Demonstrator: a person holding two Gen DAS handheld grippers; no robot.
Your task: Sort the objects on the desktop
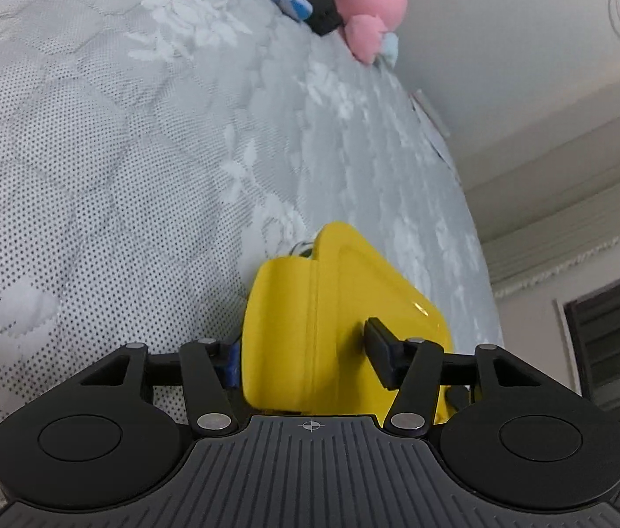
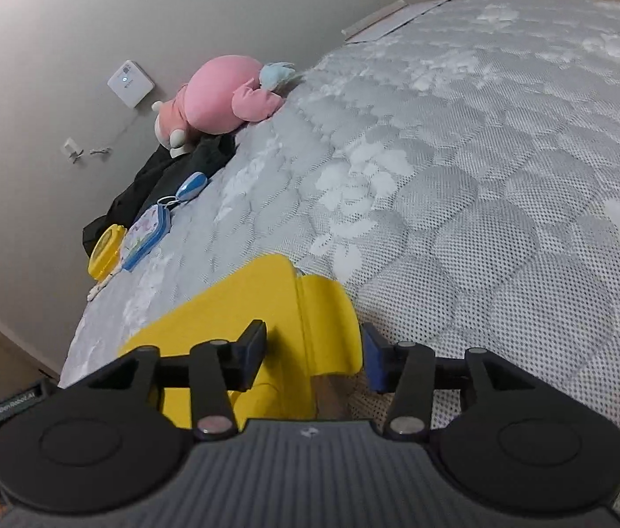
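Note:
A yellow hinged case [image 1: 345, 308] rests on the grey quilted mattress [image 1: 90, 176], right in front of both grippers. My left gripper [image 1: 301, 352] is shut on it: one fingertip [image 1: 378, 350] presses its broad face and the blue pad on the other finger sits against its left side. In the right wrist view the same yellow case [image 2: 231, 308] lies between the fingers of my right gripper [image 2: 314, 352]. These stand open, with the blue pad [image 2: 373, 363] just beside the case's narrower half, apart from it by a sliver.
Along the mattress edge by the wall lie a pink plush toy [image 2: 222, 92], black cloth [image 2: 169, 171], a blue-and-white key fob [image 2: 191, 187], a blue-rimmed tin [image 2: 147, 237] and a round yellow item [image 2: 105, 248]. The grey mattress [image 2: 486, 176] stretches away to the right.

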